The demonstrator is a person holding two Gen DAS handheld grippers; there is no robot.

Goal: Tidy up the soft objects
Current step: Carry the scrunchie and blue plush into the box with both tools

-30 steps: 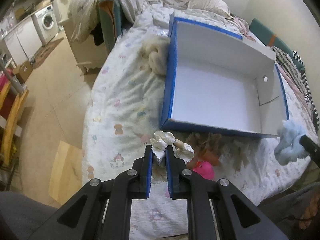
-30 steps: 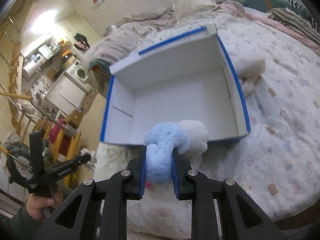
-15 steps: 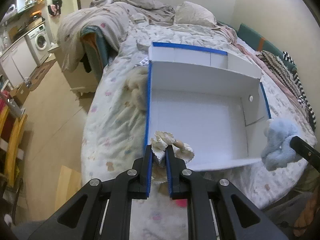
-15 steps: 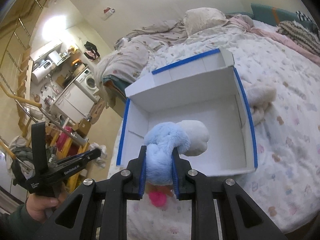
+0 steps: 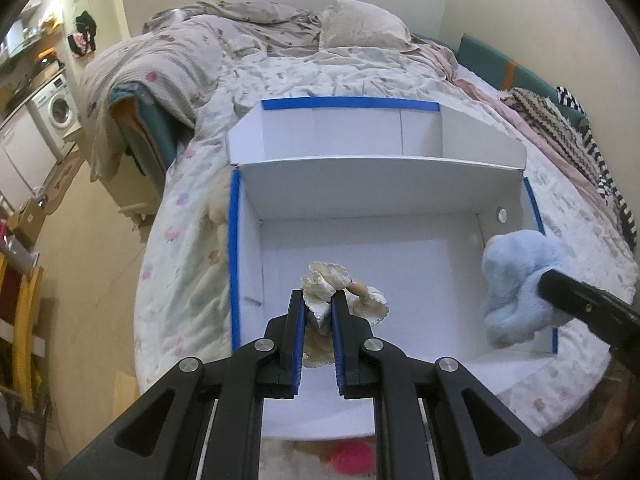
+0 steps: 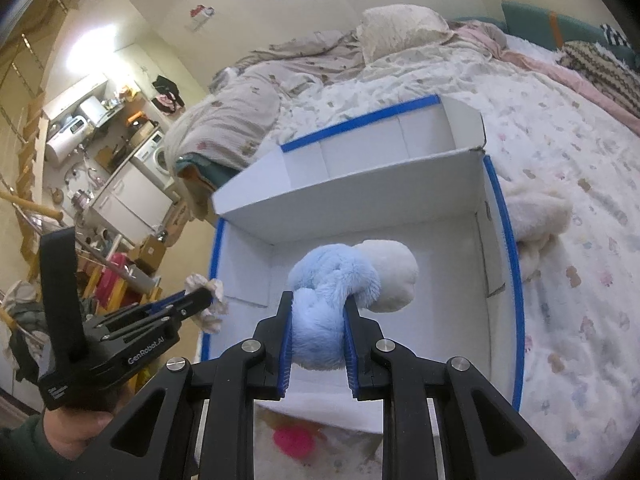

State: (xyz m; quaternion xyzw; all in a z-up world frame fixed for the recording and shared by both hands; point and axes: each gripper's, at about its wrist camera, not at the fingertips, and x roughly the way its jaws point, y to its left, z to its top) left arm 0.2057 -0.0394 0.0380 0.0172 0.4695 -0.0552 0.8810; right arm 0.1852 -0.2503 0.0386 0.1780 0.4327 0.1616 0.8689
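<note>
A white box with blue edges (image 5: 400, 184) (image 6: 360, 200) lies open on the bed, its lid flap standing up at the back. My left gripper (image 5: 318, 302) (image 6: 200, 300) is shut on a small cream cloth doll (image 5: 340, 292), held over the box's near left part. My right gripper (image 6: 318, 304) is shut on a light blue and white plush toy (image 6: 340, 280) (image 5: 516, 276), which hangs over the box's right side. The box floor under both toys is bare white.
A cream fluffy plush (image 6: 536, 216) (image 5: 216, 208) lies on the bedspread against the box's outer wall. A pink object (image 5: 352, 454) (image 6: 294, 440) lies on the bed before the box's near edge. Rumpled quilts and a pillow (image 5: 360, 28) fill the bed's far end. Floor and a washing machine (image 5: 56, 108) are at left.
Both grippers have moved forward and a little up, from before the box's near edge to over its inside, each still holding its toy. The pink object has slid to the bottom of both views.
</note>
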